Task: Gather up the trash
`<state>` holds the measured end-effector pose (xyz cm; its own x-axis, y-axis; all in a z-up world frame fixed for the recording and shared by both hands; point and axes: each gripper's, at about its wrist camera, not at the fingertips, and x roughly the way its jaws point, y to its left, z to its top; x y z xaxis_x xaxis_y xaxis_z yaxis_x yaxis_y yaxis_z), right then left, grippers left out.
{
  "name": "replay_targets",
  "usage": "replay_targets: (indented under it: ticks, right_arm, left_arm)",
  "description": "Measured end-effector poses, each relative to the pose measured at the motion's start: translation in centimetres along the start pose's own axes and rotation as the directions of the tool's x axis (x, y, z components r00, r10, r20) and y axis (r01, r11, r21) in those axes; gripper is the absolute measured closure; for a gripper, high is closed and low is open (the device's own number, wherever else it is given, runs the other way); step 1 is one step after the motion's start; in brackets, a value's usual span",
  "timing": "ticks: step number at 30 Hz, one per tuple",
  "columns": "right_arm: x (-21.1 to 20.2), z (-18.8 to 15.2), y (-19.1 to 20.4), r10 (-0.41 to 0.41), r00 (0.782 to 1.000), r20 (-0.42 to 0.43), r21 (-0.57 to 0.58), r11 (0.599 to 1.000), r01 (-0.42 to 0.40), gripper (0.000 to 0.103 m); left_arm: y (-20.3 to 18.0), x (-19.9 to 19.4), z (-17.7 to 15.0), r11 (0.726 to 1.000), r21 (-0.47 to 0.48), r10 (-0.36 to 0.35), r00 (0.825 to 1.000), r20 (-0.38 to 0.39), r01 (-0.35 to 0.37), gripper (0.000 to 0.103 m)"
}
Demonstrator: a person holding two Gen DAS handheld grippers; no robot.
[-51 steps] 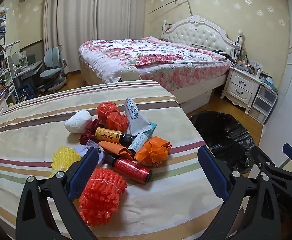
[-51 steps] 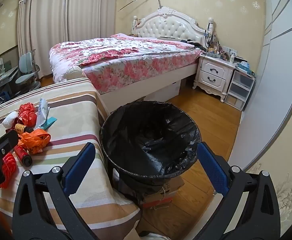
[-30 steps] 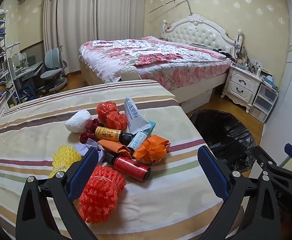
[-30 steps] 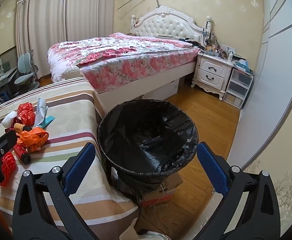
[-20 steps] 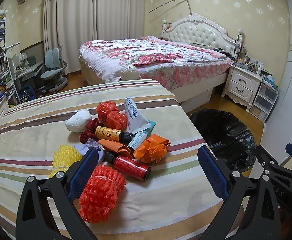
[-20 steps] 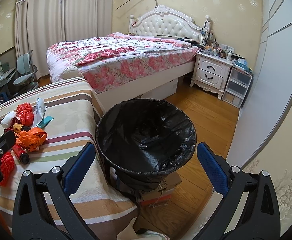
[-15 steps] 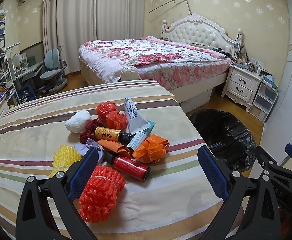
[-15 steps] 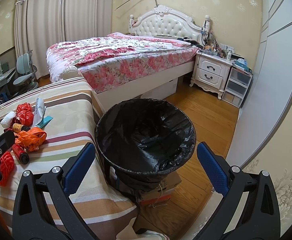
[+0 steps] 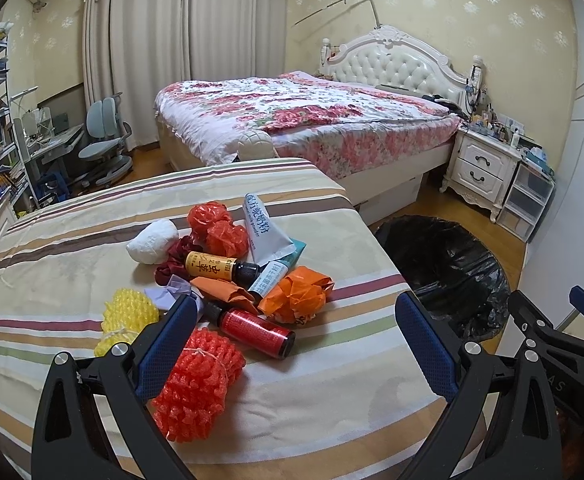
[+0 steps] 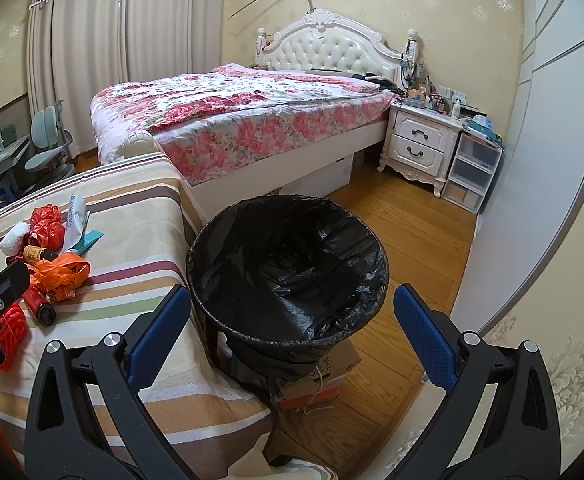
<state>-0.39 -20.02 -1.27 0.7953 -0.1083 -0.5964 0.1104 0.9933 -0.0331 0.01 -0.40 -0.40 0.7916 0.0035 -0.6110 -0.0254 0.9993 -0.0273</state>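
A heap of trash lies on the striped table [image 9: 72, 220]: a red foam net [image 9: 196, 384], a yellow foam net [image 9: 128, 316], a red bottle [image 9: 256, 332], a yellow-label bottle [image 9: 212, 266], a crumpled orange bag [image 9: 298, 294], a white tube [image 9: 262, 232] and a white wad [image 9: 152, 242]. My left gripper [image 9: 296, 344] hangs open above the heap's near side, holding nothing. The bin with a black liner [image 10: 288, 272] stands right of the table. My right gripper [image 10: 290, 330] is open and empty over the bin's near rim.
A bed with a floral cover [image 9: 300, 116] stands behind the table, with a white nightstand [image 10: 420, 144] and plastic drawers [image 10: 472, 172] beside it. A desk chair [image 9: 104, 152] and shelves are at far left. The bin rests on a cardboard box [image 10: 316, 384] on wooden floor.
Both grippers have drifted only slightly; the bin sits a little more to the left in the right wrist view. Nothing was picked up or let go.
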Motion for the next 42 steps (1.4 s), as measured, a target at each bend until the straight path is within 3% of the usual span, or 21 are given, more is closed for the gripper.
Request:
replay_targets:
  ticks: [42]
  right_arm:
    - [-0.6,-0.8,-2.6,-0.003,1.0,-0.007,0.006,1.0,0.003,0.004]
  left_arm:
    - [-1.3,-0.2,-0.2,1.0,0.023,-0.019,1.0,-0.01,0.019,0.006]
